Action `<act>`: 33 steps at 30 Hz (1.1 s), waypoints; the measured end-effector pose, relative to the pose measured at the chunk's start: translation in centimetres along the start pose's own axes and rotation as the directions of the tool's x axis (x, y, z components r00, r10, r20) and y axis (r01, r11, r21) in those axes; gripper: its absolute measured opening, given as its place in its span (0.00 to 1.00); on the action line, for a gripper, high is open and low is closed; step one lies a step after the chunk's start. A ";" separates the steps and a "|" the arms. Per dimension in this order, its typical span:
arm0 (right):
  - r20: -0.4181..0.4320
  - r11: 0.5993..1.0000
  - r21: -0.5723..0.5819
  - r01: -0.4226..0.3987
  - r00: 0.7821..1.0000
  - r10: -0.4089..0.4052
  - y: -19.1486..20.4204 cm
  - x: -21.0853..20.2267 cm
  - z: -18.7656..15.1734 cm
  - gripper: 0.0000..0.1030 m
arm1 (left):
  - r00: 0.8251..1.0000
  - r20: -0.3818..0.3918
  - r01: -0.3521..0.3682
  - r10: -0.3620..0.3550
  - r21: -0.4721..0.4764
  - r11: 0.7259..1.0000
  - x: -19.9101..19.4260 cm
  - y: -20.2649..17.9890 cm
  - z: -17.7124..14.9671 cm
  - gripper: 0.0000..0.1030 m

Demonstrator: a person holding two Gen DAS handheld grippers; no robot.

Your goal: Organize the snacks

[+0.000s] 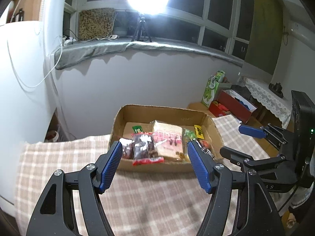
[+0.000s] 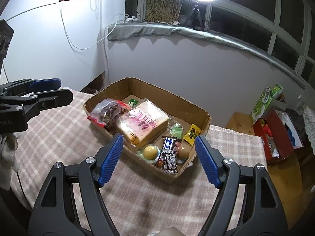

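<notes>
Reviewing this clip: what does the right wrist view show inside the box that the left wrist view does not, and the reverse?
Only the right wrist view shows the round yellow snack and dark candy bar at the box's near corner. Only the left wrist view shows nothing extra inside; it shows the red date bag face-on. Both show the cardboard box, the large tan packet and the yellow sachet.

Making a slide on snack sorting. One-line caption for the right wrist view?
Open right claw over a cardboard box of snacks on a checked cloth.

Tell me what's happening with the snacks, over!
Left claw open, empty. Right claw open, empty. Snacks all inside the shallow brown cardboard box on the beige checked cloth. Nothing in the way.
</notes>
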State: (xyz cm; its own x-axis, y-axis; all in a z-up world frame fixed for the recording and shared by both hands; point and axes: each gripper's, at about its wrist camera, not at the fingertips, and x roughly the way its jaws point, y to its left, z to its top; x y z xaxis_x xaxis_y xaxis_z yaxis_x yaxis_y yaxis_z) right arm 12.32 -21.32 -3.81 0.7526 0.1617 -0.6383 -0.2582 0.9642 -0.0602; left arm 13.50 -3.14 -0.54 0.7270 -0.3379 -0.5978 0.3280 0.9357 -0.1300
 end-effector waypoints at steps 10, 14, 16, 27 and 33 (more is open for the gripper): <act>0.078 0.999 0.039 0.038 0.996 -0.041 1.3 -3.5 -2.9 0.97 | 0.998 0.054 -0.035 0.035 -0.005 0.999 -2.3 0.0 -1.7 0.69; 0.086 0.997 0.032 0.069 0.994 -0.071 1.7 -4.1 -3.5 0.97 | 0.998 0.046 -0.052 0.052 0.010 0.999 -2.3 -0.2 -2.3 0.77; 0.084 0.997 0.037 0.063 0.994 -0.065 1.8 -4.2 -3.6 0.97 | 0.997 0.047 -0.061 0.061 0.008 0.998 -2.4 -0.3 -2.7 0.78; 0.080 0.996 0.043 0.075 0.994 -0.078 2.0 -4.1 -3.7 0.97 | 0.997 0.035 -0.072 0.071 0.021 0.997 -2.6 -0.9 -3.7 0.78; 0.079 0.995 0.051 0.085 0.993 -0.089 1.7 -4.2 -3.7 0.97 | 0.997 0.027 -0.072 0.072 0.018 0.997 -2.5 -1.0 -3.7 0.78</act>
State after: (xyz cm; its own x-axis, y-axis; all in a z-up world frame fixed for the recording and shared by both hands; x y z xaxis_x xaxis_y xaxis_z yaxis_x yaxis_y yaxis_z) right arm 6.42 -21.12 -4.09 0.8179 0.0918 -0.5680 -0.1625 0.9838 -0.0750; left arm 9.18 -2.83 -1.84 0.7647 -0.2723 -0.5840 0.2852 0.9558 -0.0723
